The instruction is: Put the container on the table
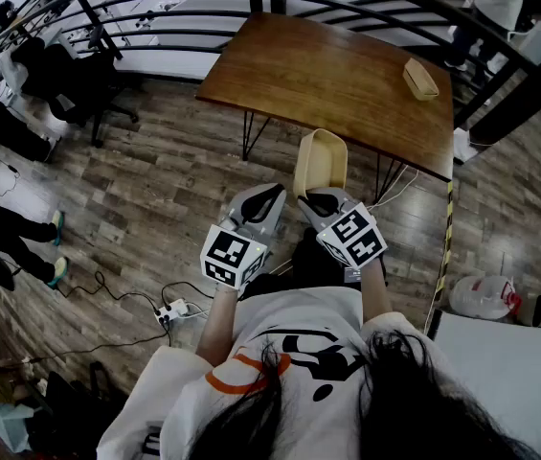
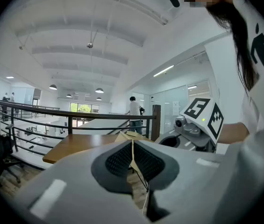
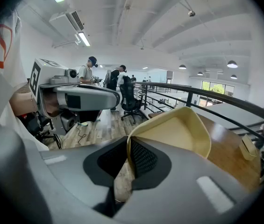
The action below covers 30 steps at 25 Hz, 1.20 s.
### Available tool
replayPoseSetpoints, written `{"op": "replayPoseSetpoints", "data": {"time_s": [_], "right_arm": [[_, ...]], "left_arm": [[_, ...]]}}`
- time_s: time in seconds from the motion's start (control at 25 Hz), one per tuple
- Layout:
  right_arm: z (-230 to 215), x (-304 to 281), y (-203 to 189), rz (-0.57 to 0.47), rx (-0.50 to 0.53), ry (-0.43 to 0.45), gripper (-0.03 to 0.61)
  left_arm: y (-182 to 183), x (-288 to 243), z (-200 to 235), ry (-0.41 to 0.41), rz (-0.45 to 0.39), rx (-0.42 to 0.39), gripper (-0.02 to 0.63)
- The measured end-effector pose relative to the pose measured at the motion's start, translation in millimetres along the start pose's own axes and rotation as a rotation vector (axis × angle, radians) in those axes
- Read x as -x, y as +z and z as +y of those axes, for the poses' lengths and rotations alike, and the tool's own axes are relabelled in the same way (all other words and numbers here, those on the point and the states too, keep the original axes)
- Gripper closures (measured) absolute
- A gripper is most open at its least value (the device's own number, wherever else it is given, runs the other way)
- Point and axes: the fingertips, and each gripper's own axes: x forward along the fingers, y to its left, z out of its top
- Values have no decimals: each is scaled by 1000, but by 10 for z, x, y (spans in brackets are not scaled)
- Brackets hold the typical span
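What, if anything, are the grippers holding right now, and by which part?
The right gripper clamps the beige container by its near side wall; the left gripper holds nothing.

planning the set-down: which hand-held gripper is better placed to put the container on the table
Right. The right hand-held gripper is shut on the container by its rim, facing the table; the left hand-held gripper is shut and empty beside it.

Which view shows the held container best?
Right gripper view: the container looms large, open side visible, rim pinched in the right claw. Head view shows it small, from above. Left gripper view catches only a sliver.
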Motion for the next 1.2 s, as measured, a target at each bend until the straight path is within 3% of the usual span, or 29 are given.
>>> {"op": "replayPoseSetpoints", "data": {"time_s": [0.64,0.96,1.2], "right_arm": [[-147,8,-170,10,-40,-2,537],[-650,-142,-110,20,-38,18,537],[-1321,-203,-25,32,2,47,537]], "left_arm": [[-182,-195,34,-1,37,39,612],[-106,-650,277,16,41,55,612],[52,-1307,534,55,36,75,612]]}}
